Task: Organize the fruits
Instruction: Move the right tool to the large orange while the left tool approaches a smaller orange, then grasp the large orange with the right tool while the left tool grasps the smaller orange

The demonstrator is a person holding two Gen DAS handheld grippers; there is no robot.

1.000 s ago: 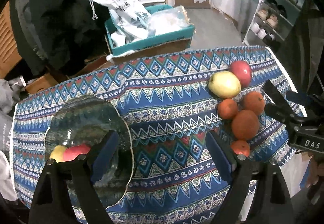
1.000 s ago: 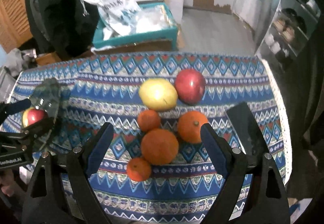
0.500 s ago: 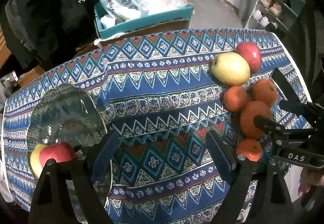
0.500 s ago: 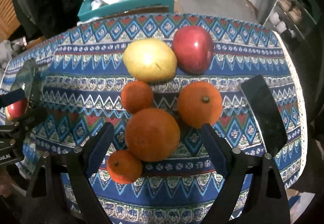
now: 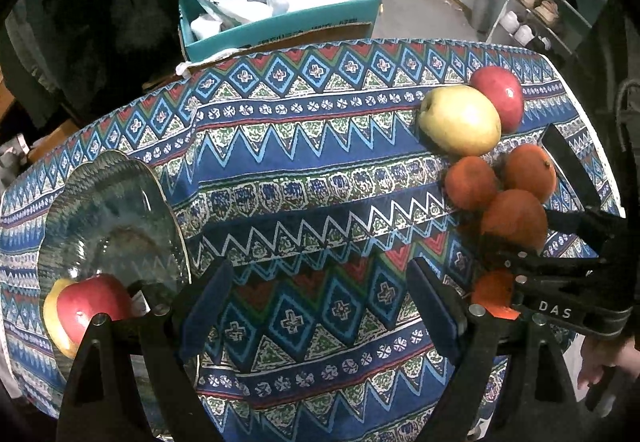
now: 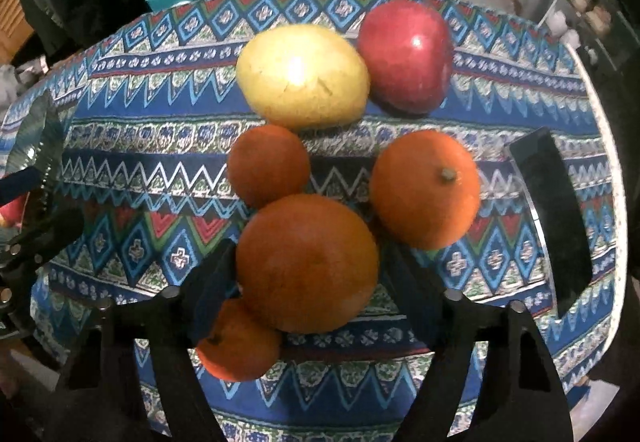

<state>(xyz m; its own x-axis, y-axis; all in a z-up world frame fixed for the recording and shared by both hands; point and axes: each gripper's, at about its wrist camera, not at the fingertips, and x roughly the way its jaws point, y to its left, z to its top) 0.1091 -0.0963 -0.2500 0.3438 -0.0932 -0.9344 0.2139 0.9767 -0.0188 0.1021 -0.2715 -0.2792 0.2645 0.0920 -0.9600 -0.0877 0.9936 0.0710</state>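
My right gripper (image 6: 308,274) hangs straight over a pile of fruit on the patterned tablecloth (image 6: 160,146). Its jaws are closing with the big orange (image 6: 306,262) between them. The left pad meets the peel and a sliver of cloth shows at the right pad. Around it lie three smaller oranges (image 6: 268,166), a yellow apple (image 6: 302,76) and a red apple (image 6: 406,56). My left gripper (image 5: 320,302) is open over bare cloth, beside a glass plate (image 5: 108,202) that holds a red apple (image 5: 92,306) and a yellow fruit.
A black phone (image 6: 552,218) lies near the table's right edge. Behind the table stands a teal box (image 5: 280,22) stuffed with bags. A shoe rack (image 5: 540,10) is at the far right. A hand shows at the lower right.
Both grippers have sunk toward the table. The right one came down around the big orange and its fingers drew in. The left gripper's fingers kept their spread.
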